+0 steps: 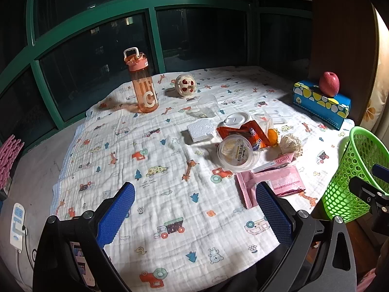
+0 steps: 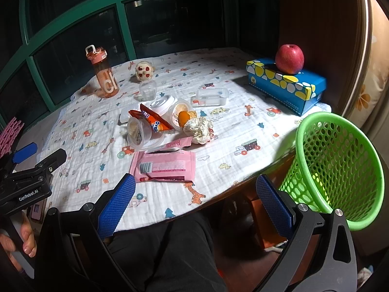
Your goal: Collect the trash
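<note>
Both our tools, left (image 1: 194,209) and right (image 2: 195,204), hang spread and empty; the pink wrapper (image 2: 165,166) near the worktop's front edge looks light, crinkly, so we'd pinch its edge.

L gripper (image 1: 194,216) spread wide, empty, held low; R gripper (image 2: 194,209) same; hand (image 2: 25,239) on L handle.

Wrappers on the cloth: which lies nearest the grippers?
The flat pink wrapper, at the pile's near edge; the orange wrapper lies farther back among the cups.

A black left hand-held gripper (image 2: 24,160) reads "GenRobot.AI"; a transparent orange plastic water bottle (image 1: 143,82) bears a white "C"; a slim pink wrapper (image 2: 173,144) reads "Ranzi".
</note>
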A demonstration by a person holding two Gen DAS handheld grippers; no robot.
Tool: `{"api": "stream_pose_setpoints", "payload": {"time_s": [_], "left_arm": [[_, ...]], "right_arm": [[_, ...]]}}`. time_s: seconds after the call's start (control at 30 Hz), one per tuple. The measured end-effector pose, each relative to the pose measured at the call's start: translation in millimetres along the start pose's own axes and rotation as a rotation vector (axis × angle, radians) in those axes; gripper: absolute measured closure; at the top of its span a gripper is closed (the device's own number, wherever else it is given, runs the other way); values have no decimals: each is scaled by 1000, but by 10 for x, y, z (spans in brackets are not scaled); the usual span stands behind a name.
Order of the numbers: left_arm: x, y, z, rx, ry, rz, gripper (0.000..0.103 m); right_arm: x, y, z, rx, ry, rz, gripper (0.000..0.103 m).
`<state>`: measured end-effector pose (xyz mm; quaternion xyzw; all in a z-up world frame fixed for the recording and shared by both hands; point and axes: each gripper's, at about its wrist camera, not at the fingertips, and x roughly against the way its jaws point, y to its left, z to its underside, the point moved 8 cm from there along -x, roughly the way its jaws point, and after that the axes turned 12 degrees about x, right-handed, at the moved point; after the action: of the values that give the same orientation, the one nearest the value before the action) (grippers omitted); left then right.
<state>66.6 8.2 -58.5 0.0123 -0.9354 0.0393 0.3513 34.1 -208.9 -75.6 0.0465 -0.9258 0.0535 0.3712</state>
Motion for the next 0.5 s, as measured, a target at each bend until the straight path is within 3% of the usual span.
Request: {"api": "stream_pose_setpoints", "payload": {"time_s": [0.5], "left_arm": [[-3,-1,0,-1,3,-1,7]], "right_arm": [[-37,-13,-20,-1,6,-4,5]]}}
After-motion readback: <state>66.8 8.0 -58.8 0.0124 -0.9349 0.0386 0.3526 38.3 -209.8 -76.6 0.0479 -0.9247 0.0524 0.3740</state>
